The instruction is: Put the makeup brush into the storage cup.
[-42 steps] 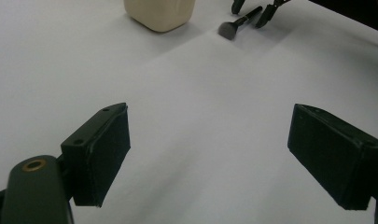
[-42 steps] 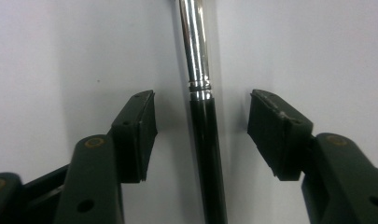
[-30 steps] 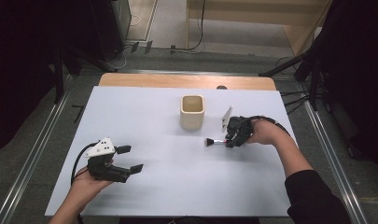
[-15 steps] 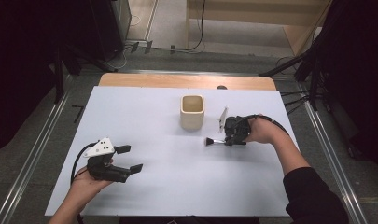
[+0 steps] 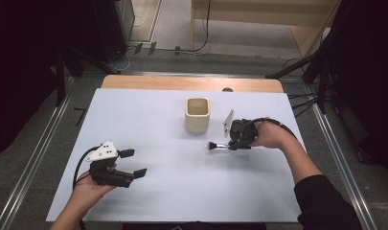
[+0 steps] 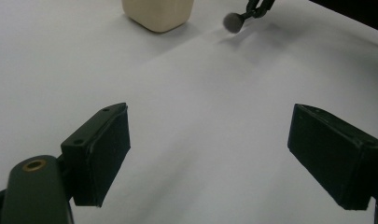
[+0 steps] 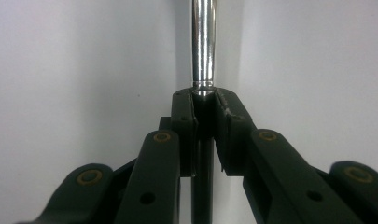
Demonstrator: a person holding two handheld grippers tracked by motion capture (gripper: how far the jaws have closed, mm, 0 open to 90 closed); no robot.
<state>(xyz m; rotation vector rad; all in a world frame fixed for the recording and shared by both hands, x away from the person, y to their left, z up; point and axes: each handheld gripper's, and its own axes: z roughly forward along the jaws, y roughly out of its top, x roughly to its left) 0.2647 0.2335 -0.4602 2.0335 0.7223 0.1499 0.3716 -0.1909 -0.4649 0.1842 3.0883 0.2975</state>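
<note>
Both our grippers are matte black. The left gripper [image 5: 129,164] carries a grey three-cornered plate [image 5: 101,152] on top and trails a black cable [image 5: 78,168]; its fingers [image 6: 99,158] are chunky rectangular blocks with small screw holes. On the right gripper [image 7: 204,105] we see brass-coloured pivot pins [image 7: 162,136] in the linkage arms. Our right arm wears a black sleeve [image 5: 325,203], our left arm is bare.

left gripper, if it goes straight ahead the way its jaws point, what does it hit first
Probably nothing soon: the open left gripper faces bare table. Farther on stand the cup and the brush held by the right gripper; which lies dead ahead is unclear.
</note>
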